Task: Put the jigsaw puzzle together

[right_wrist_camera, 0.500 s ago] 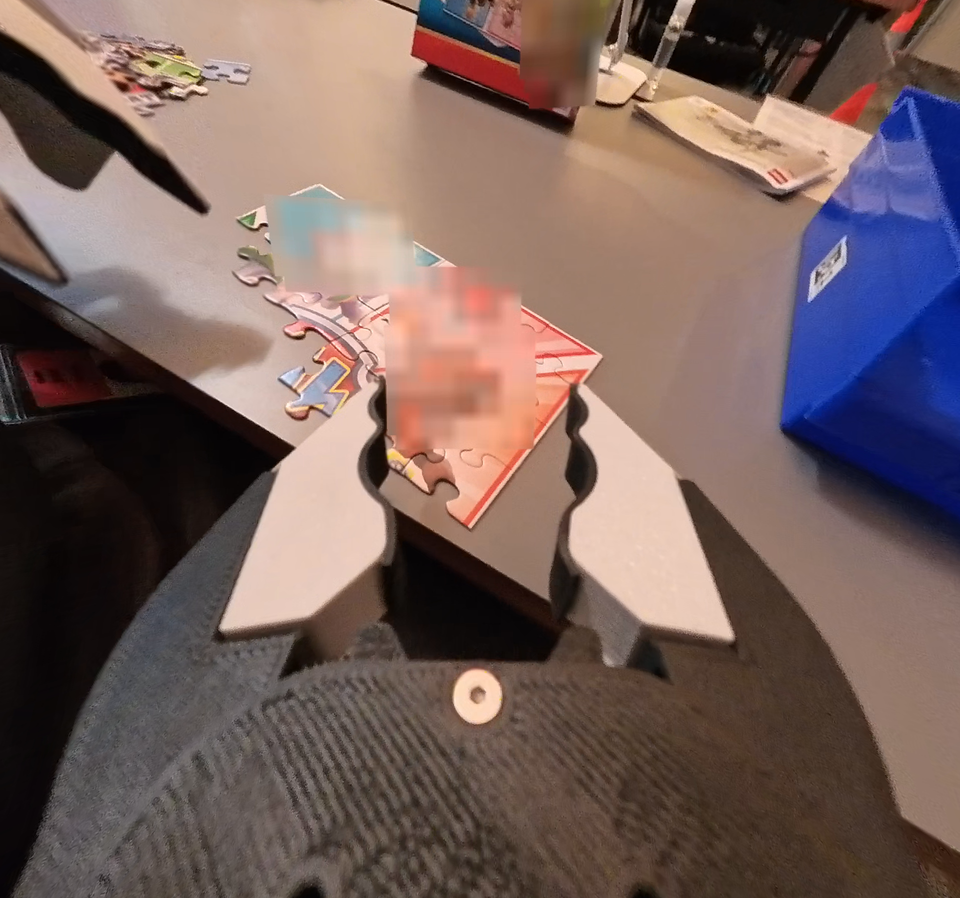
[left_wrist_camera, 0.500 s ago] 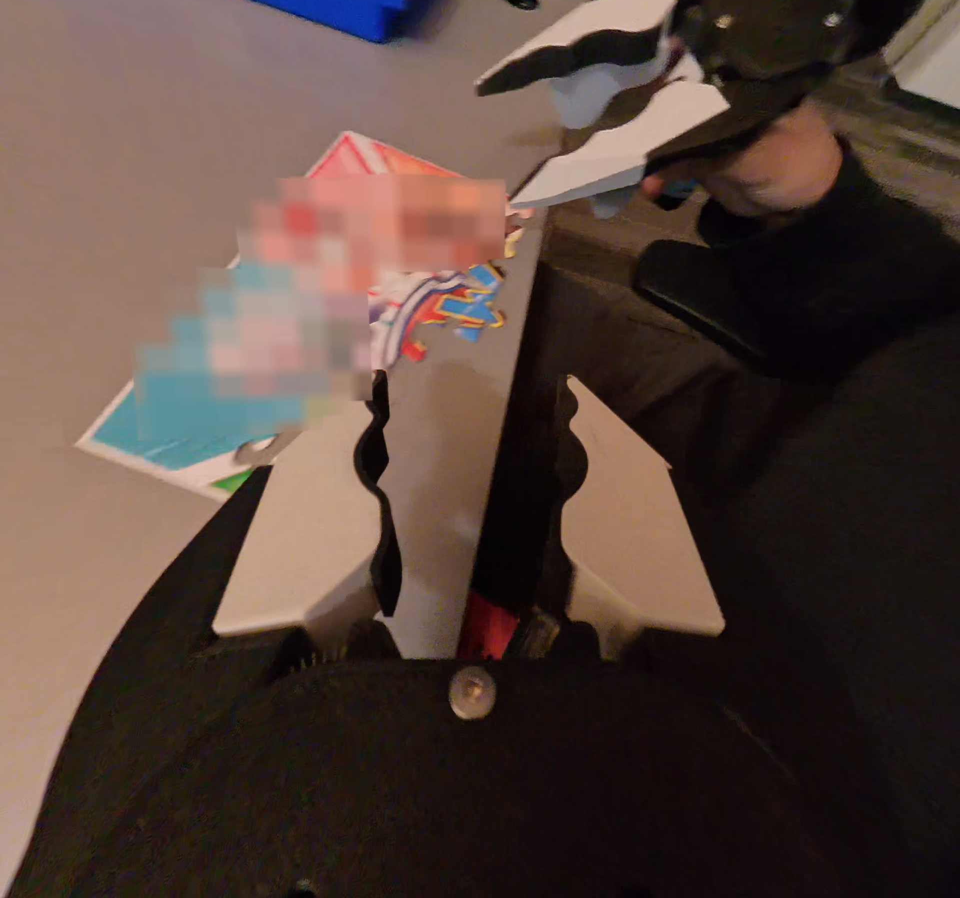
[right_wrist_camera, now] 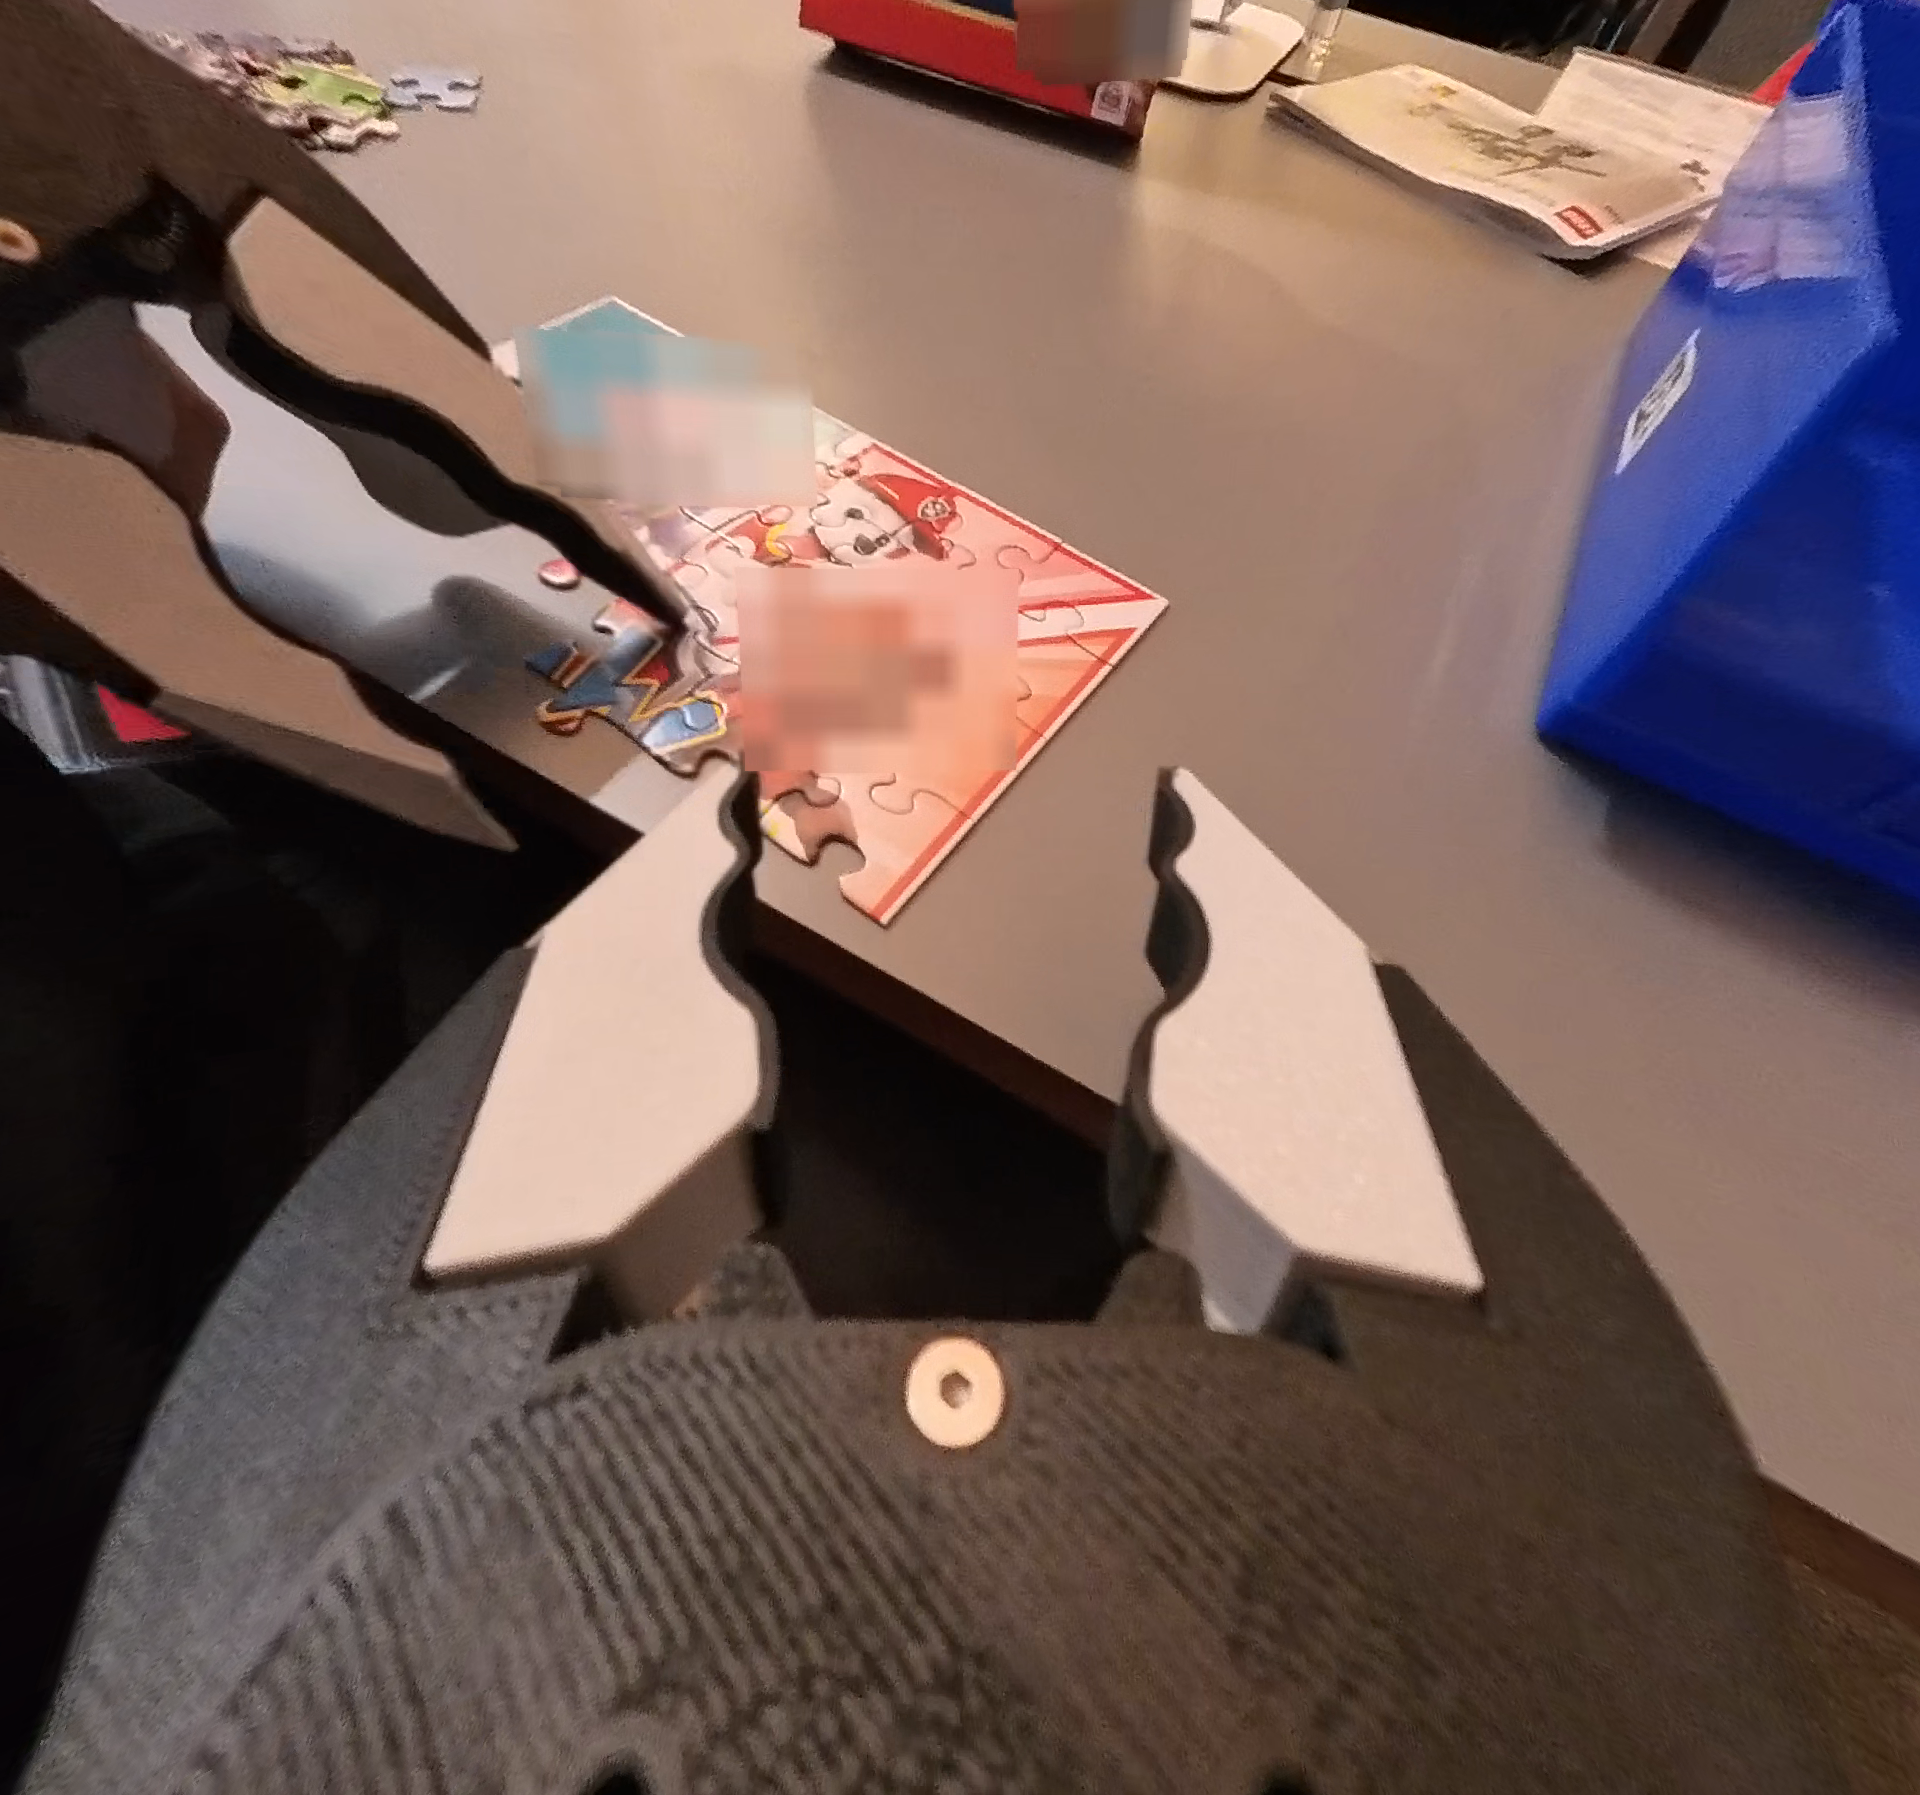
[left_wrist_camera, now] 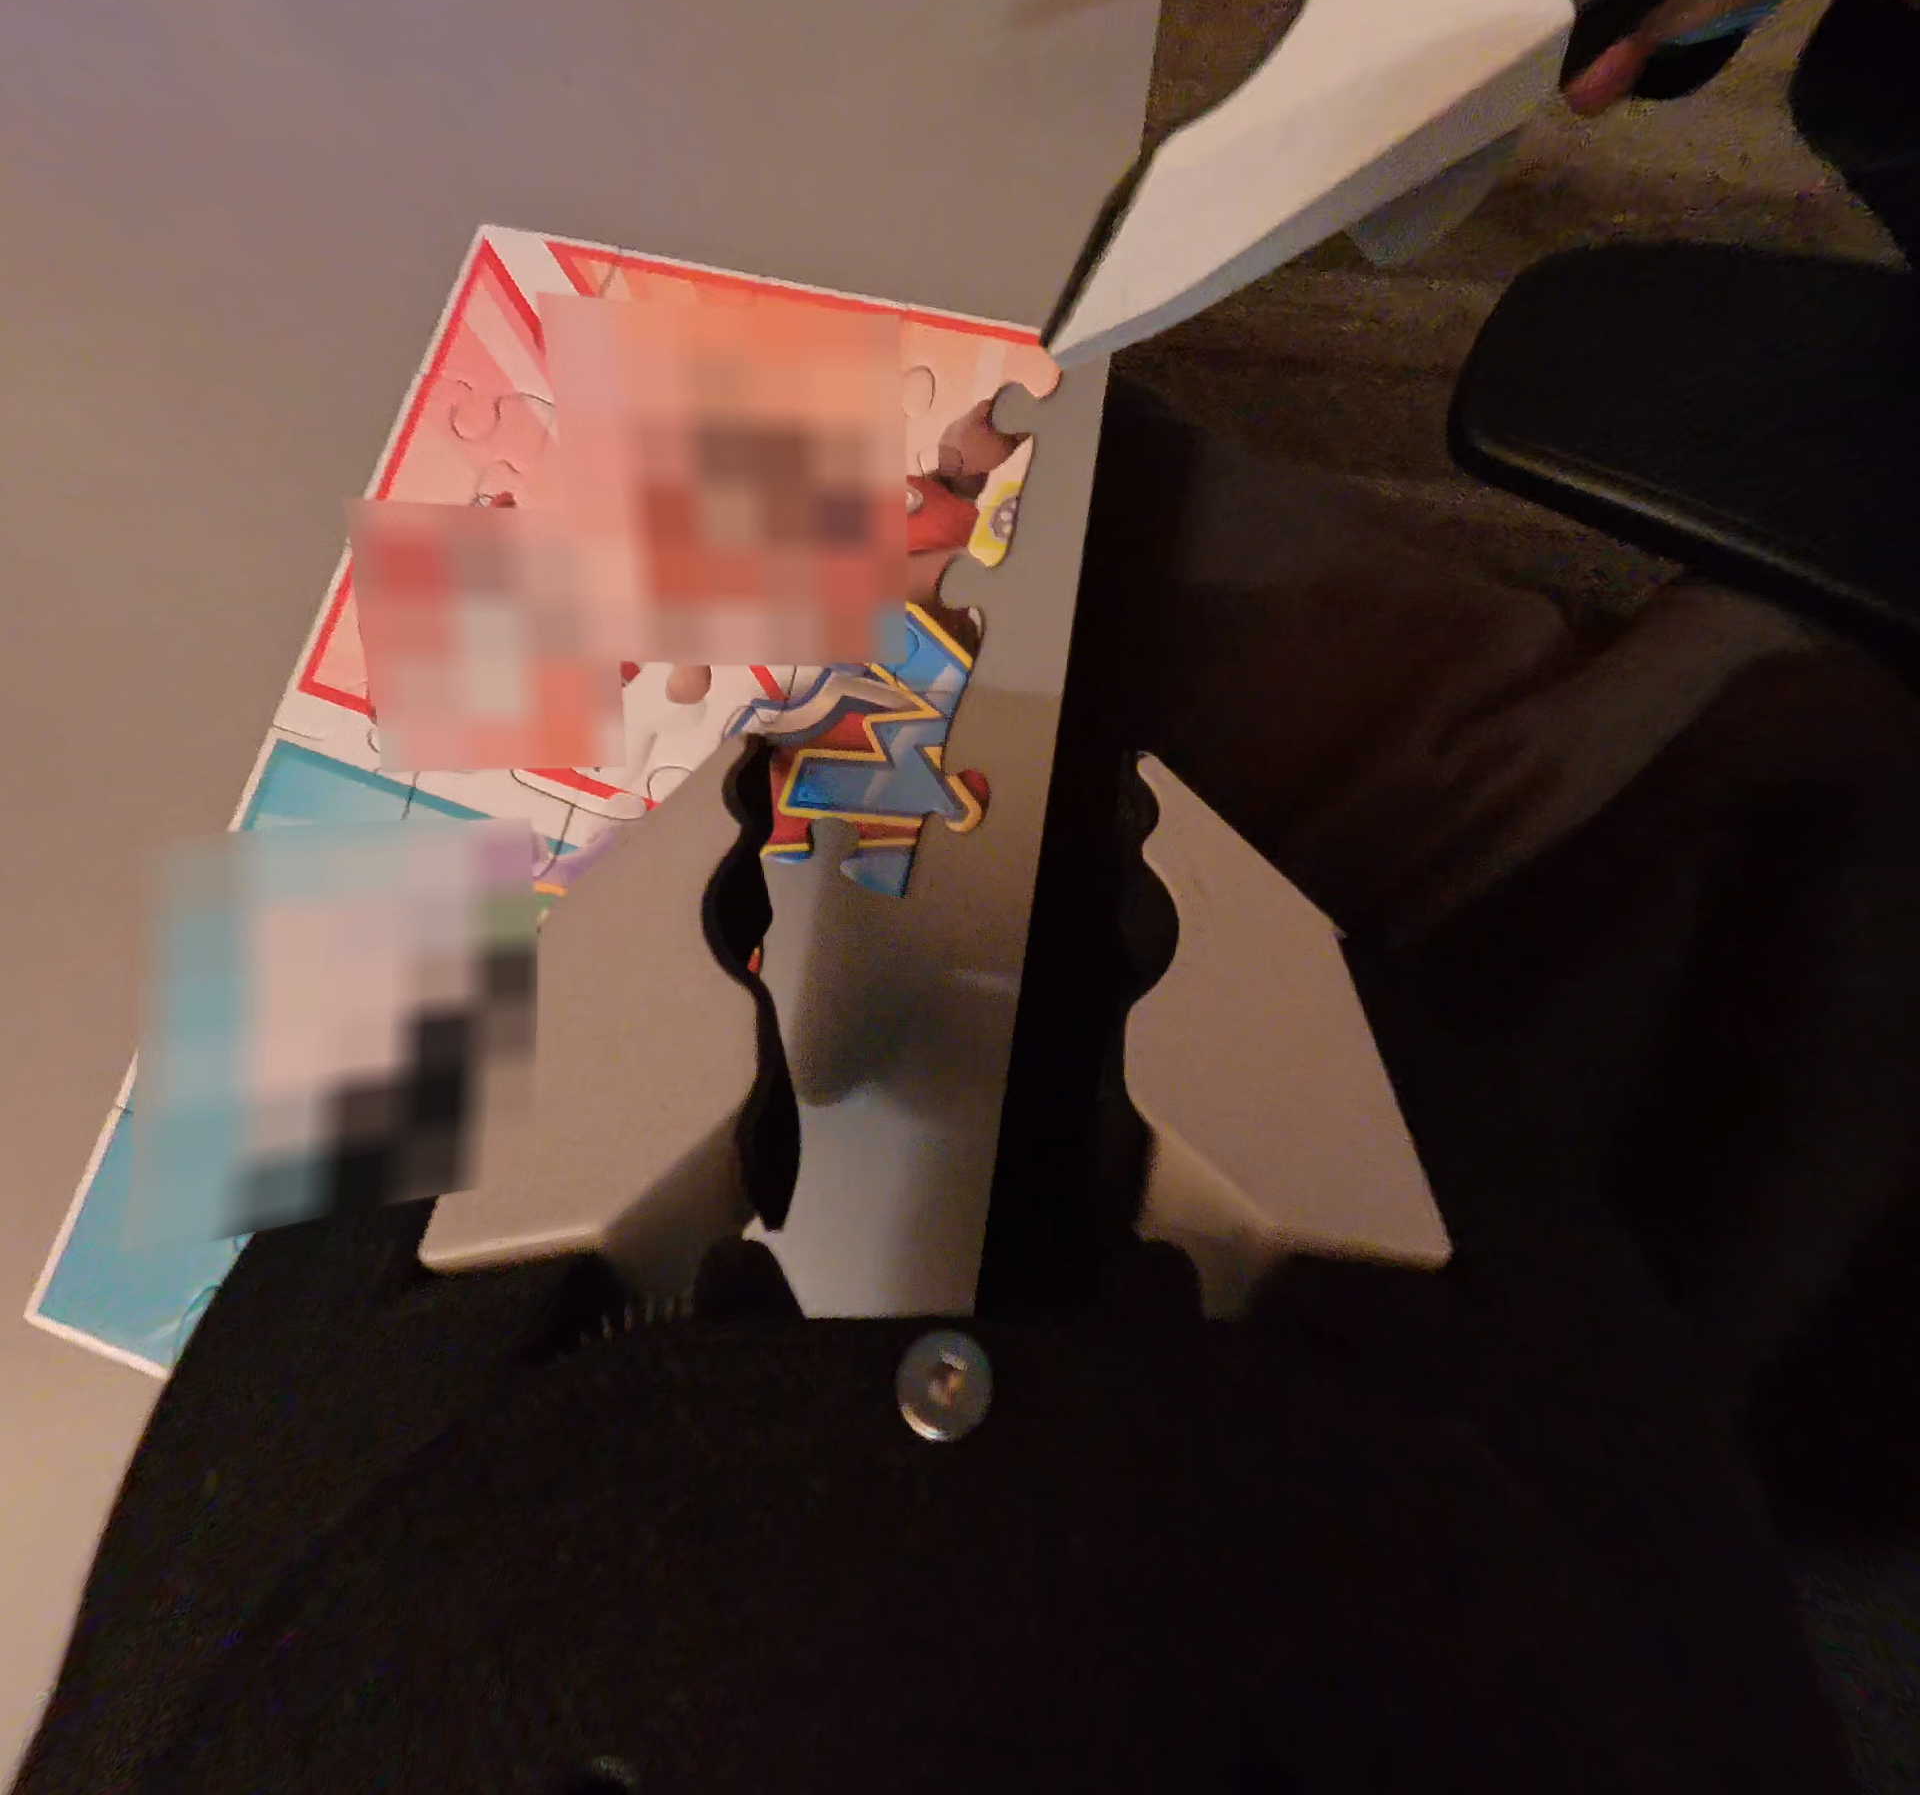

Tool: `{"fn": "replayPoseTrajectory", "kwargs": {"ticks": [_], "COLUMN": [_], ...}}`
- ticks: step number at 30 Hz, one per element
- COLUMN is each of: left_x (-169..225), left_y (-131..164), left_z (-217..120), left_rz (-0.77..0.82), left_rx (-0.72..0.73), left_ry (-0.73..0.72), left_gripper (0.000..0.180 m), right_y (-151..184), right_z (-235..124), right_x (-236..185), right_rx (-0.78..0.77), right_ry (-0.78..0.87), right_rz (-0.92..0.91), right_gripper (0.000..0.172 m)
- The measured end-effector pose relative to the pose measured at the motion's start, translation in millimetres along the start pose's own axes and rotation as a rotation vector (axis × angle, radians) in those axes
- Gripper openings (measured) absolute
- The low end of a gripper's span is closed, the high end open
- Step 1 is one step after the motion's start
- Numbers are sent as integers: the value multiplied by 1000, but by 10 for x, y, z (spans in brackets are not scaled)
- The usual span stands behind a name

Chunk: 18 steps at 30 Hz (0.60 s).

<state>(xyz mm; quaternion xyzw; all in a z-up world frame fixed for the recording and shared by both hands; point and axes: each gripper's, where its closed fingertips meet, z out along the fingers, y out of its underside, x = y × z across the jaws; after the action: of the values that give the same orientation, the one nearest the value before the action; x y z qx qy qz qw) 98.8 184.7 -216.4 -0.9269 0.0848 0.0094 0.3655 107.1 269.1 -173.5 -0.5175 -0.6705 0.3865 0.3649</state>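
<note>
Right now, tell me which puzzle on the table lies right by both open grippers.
The partly assembled red-bordered puzzle at the table's near edge; the loose pile of pieces lies far back, away from the left gripper and right gripper.

My left gripper: flat pale-grey wedge fingers, wavy black pads on the inner edges, black body filling the bottom of the frame, one silver screw at centre. My right gripper: same grey fingers, ribbed dark-grey printed body, pale washer-like screw low centre.
</note>
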Motion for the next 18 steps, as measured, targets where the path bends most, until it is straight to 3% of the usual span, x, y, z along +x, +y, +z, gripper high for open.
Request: {"fn": "replayPoseTrajectory", "kwargs": {"ticks": [9, 14, 18], "left_x": [222, 299, 115], "left_y": [16, -18, -114], "left_z": [-68, -93, -168], "left_rz": [51, 66, 44], "left_rx": [-26, -10, 61], "left_ry": [22, 36, -53], "left_gripper": [36, 35, 48], "right_y": [2, -18, -46], "right_z": [-13, -17, -21], "right_x": [-46, -94, -106], "right_rx": [9, 9, 24], "right_ry": [-19, -18, -21], "right_rz": [-28, -83, -86], "right_gripper": [75, 74, 74]}}
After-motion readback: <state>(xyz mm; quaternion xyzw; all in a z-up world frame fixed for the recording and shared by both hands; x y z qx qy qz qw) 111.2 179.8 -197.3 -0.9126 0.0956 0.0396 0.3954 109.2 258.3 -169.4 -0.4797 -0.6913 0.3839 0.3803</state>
